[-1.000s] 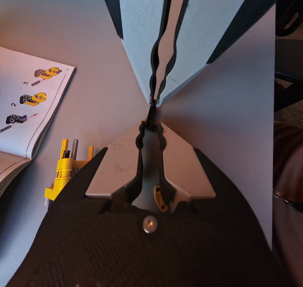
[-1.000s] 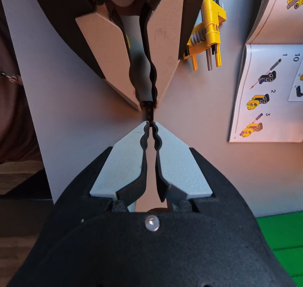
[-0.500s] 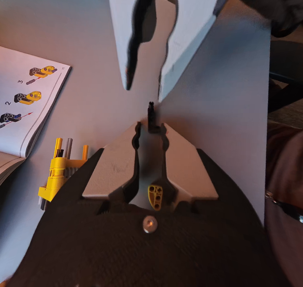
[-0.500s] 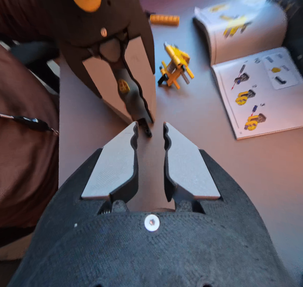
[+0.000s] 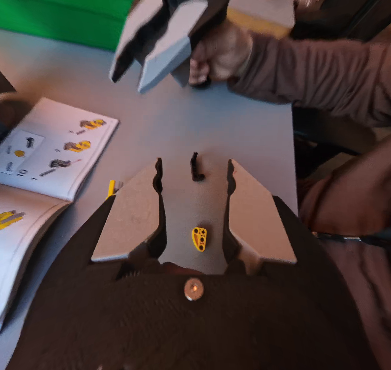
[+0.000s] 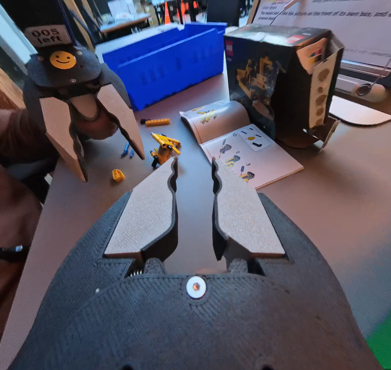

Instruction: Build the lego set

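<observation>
My left gripper is open and empty above the grey table. A small black L-shaped piece lies on the table between its fingertips, apart from both. A small yellow piece with holes lies nearer the palm; it also shows in the right wrist view. My right gripper is open and empty, raised and pulled back; it shows blurred in the left wrist view. The yellow partial assembly stands beyond its left fingertip. The left gripper hangs at the left.
An open instruction booklet lies to the right, with the set's dark box behind it. A blue bin stands at the back. A yellow beam and blue pins lie near the assembly. A screen is far right.
Both grippers were shut on the black piece between them. The right one let go and drew back and up. The left one then opened, and the black piece now lies on the table.
</observation>
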{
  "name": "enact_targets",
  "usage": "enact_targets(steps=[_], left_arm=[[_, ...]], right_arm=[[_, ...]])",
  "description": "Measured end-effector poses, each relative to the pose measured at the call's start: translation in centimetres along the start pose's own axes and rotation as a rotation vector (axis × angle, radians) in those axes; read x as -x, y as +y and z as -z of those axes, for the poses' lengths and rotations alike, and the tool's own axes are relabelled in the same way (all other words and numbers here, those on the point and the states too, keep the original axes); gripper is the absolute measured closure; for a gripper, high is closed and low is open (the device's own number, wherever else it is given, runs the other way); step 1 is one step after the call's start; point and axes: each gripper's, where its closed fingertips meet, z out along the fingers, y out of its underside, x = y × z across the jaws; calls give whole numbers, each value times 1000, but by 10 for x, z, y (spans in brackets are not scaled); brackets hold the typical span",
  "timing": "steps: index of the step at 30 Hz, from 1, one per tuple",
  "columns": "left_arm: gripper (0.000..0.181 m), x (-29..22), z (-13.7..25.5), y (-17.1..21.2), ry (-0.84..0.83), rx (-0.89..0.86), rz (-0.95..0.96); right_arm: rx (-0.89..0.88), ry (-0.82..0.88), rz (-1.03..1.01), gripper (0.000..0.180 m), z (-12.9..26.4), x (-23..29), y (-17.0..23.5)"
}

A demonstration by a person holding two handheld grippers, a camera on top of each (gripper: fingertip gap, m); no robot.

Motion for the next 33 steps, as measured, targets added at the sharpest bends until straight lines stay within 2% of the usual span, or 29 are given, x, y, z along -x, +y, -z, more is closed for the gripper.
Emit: enact_targets(steps=[1, 6, 10, 17, 23, 27, 30, 33], left_arm=[[123, 3, 9, -9, -1, -48, 1], [132, 32, 48, -28, -101, -201, 17], [134, 53, 55, -23, -178, -205, 68], [138, 74, 61, -14, -348, -183, 26], [139, 84, 71, -6, -413, -210, 43], [142, 87, 67, -2, -420, -213, 77], [142, 97, 70, 2, -490, -186, 59], [142, 100, 76, 0, -485, -209, 83]], right_arm=[[-20, 2, -13, 151, 1, -1, -3], [-24, 65, 26, 152, 4, -10, -3], [-7, 98, 63, 154, 1, -13, 3], [-36, 180, 93, 155, -8, -18, -3], [-25, 225, 121, 147, -9, -21, -3], [11, 236, 139, 135, -13, -21, 1], [26, 239, 163, 131, -15, -19, 3], [29, 245, 191, 130, -15, -18, 3]])
